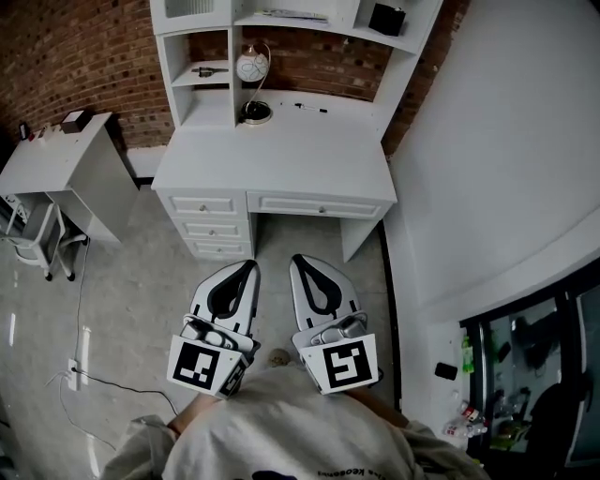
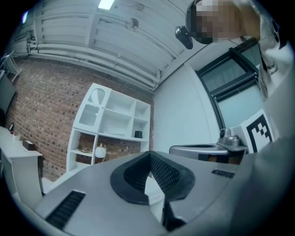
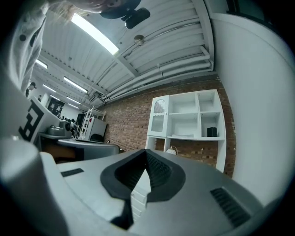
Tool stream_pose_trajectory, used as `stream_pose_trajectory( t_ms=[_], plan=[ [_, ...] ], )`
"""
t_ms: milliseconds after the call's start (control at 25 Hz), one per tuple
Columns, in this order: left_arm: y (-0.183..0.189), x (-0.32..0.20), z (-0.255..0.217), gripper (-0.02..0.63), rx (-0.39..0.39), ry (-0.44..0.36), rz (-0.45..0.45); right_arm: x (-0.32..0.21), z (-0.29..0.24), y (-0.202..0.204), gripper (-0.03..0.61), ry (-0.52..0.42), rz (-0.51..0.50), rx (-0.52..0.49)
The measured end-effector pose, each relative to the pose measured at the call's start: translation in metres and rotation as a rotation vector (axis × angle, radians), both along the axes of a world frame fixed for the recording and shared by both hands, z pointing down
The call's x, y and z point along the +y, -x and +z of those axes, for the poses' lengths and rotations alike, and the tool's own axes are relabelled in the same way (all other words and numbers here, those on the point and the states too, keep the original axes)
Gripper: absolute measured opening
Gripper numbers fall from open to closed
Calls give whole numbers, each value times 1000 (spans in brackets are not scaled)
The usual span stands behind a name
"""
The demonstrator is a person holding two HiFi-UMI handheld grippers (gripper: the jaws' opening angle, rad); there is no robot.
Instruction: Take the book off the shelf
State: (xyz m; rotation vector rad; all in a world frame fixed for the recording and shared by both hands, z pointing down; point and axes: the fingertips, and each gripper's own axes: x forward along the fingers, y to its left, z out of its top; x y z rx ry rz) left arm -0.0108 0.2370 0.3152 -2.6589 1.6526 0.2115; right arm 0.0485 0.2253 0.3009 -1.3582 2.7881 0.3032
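One white desk [image 1: 281, 155] before the shelf [image 1: 233, 75]

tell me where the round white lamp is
In the head view the round white lamp stands at the back of the white desk, left of centre, with a dark pen lying to its right.

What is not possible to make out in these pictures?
- Head view: the flat thing on the shelf unit is too small to call a book; the top edge cuts off the upper compartments.
- Left gripper view: the shut left gripper hides most of the desk.
- Right gripper view: the shut right gripper does the same.
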Motion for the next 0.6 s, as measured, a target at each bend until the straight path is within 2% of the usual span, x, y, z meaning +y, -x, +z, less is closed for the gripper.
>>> stream_pose_trajectory(
  t_ms=[120, 280, 440, 600],
  plan=[
    [-11, -20, -8, 9, 22, -50, 3, -23, 1, -9, 17, 2, -12, -5],
    [-14, -40, 4, 9, -15, 5, -34, -45, 4, -15, 17, 12, -32, -21],
    [-24, -54, 1, 9, -12, -23, -24, -59, 7, -26, 17, 13, -28, -25],
    [-31, -66, 5, 9, -36, 20, -19, -70, 8, -33, 17, 18, -20, -22]
  ],
)
